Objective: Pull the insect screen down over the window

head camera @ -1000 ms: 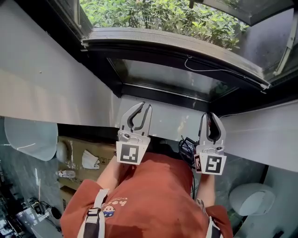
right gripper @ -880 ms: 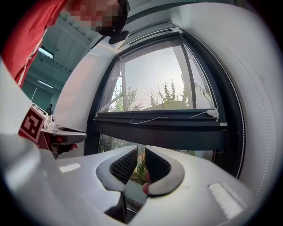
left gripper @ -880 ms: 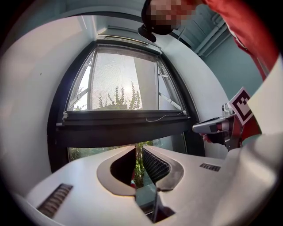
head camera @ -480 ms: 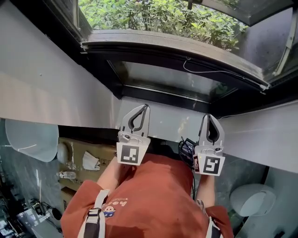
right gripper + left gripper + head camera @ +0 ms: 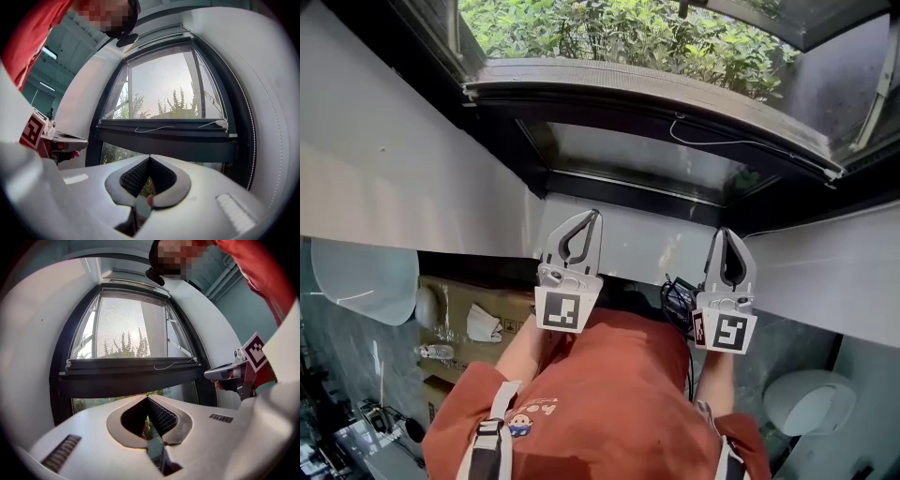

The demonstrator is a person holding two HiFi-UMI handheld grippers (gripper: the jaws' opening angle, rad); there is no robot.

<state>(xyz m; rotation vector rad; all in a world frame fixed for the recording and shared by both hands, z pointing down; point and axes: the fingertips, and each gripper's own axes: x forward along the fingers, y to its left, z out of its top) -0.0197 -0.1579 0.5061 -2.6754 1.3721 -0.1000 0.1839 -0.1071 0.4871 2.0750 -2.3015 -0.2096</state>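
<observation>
Pointing toward the insect screen bar point(image 5: 675, 105), both claws are empty. The left gripper point(image 5: 596, 215) has just been closing, its jaw tips now together. The right gripper point(image 5: 725, 231) has its jaws pressed together too.

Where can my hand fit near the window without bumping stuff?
Free: the white surface between the left hand-held gripper and right hand-held gripper, under the dark window frame; also the white wall left of it. Crowded: the cables by the right one.
</observation>
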